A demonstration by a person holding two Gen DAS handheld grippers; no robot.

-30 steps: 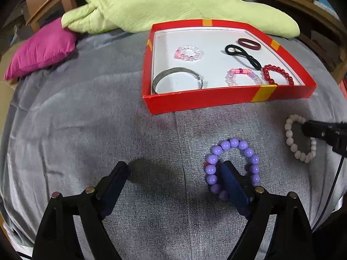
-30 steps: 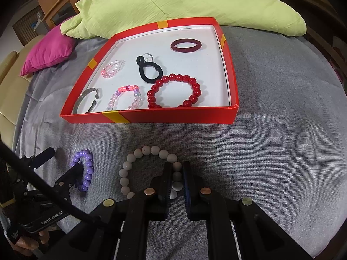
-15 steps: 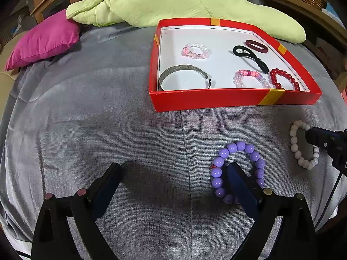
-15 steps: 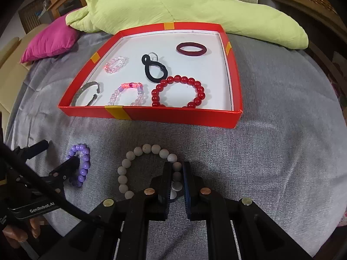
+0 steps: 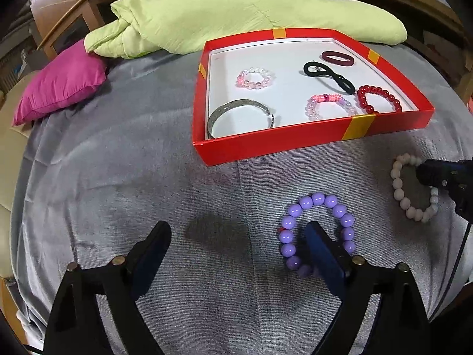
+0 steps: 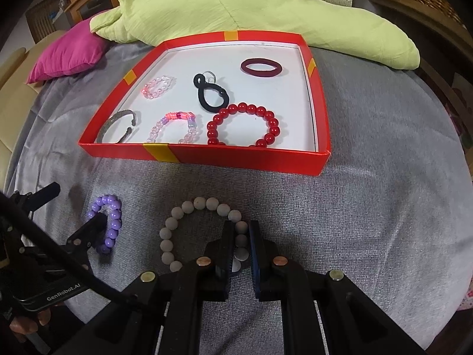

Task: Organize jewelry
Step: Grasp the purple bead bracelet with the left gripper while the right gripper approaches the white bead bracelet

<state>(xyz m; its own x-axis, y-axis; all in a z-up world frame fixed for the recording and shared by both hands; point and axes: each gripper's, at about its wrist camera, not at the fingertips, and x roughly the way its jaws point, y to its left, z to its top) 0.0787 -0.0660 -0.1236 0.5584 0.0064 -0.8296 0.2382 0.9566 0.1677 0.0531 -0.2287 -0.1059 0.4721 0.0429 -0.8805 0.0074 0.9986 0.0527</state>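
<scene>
Meanwhile, two beaded bracelets wait outside the red box [image 6: 204, 155] on a grey-covered bed, both near its front edge. The right hand-held gripper [image 6: 242, 238] has its jaws pressed together on one side of the white bracelet [image 6: 183, 224], beads pinched between the pads. The left hand-held gripper [image 5: 236, 247] stands wide, its jaws closing, with one finger set inside the loop of the purple bracelet [image 5: 317, 230] and nothing yet pinched.

Inside the box lie a red bead bracelet [image 6: 244, 125], a black hair tie [image 6: 211, 93], a dark red band [image 6: 261, 68], two pale pink bracelets [image 6: 158, 87] and a silver bangle [image 6: 118, 125].

Risks from here: the white bracelet is held by only a few beads, so a quick lift could let the elastic loop swing, slip free, or catch on the box's front wall. On the left, the closing jaws may shove the purple beads across the soft cover rather than trap them, since the other finger is well apart from the loop.

Hard to read: the nearest purple beads sit behind the finger, and whether that finger touches them cannot be told. The box's front wall cuts off the lower edges of the bracelets nearest it.
</scene>
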